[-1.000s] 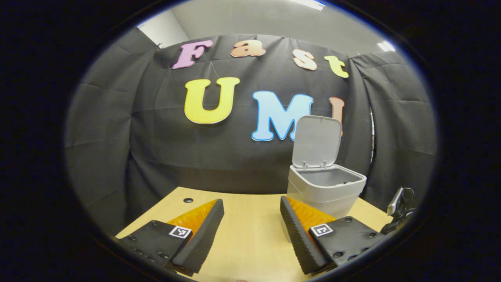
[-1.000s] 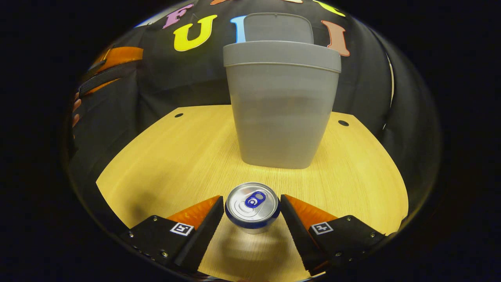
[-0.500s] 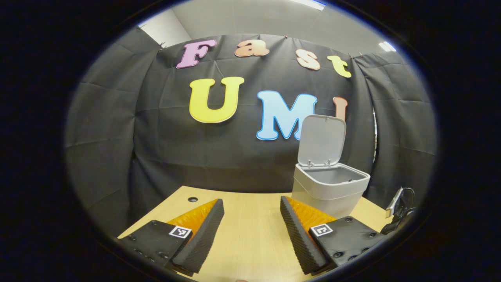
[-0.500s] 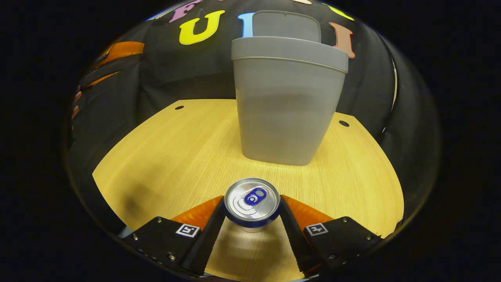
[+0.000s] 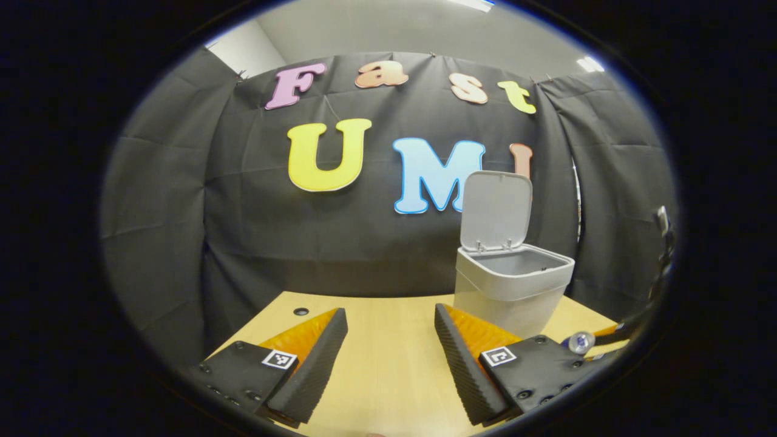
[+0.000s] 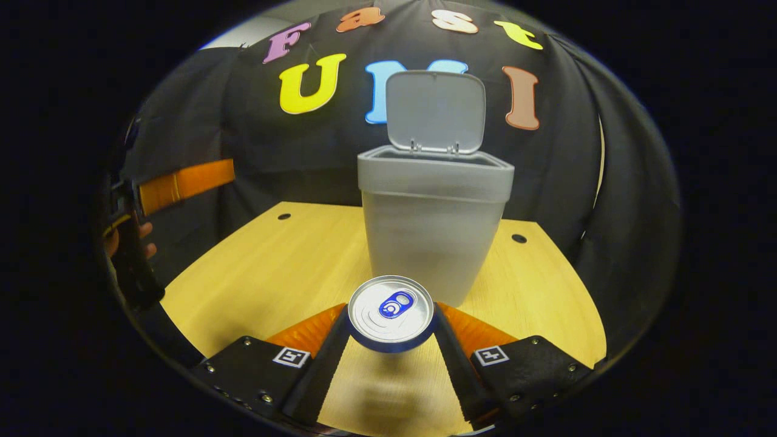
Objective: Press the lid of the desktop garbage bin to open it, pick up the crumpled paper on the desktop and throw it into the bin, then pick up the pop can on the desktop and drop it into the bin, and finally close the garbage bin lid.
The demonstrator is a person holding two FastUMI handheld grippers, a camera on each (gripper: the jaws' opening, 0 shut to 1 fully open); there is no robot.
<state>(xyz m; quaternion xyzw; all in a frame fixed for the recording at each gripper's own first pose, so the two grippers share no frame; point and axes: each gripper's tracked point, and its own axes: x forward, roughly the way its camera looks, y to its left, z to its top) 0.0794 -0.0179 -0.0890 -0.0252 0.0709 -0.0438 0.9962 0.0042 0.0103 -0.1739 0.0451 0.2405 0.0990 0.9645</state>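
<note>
A pop can (image 6: 391,314) with a silver top and blue tab hangs above the wooden desktop (image 6: 267,273), with my right gripper (image 6: 391,321) shut on its sides. Straight ahead stands the grey garbage bin (image 6: 434,233), its lid (image 6: 435,111) swung up and open. In the left gripper view the same bin (image 5: 513,291) stands at the right with its lid (image 5: 496,209) raised, and the can (image 5: 578,342) peeks out low at the right edge. My left gripper (image 5: 390,340) is open over the desktop (image 5: 376,370), holding nothing.
The black cloth wall closes off the back and sides. Small round holes (image 6: 283,216) mark the desktop near its far corners. In the right gripper view the other gripper (image 6: 182,182) and a hand (image 6: 130,240) holding it show at the left edge.
My right gripper closed on the pop can and lifted it off the desktop, so the bin now looks lower. The left gripper stayed open, nearly still.
</note>
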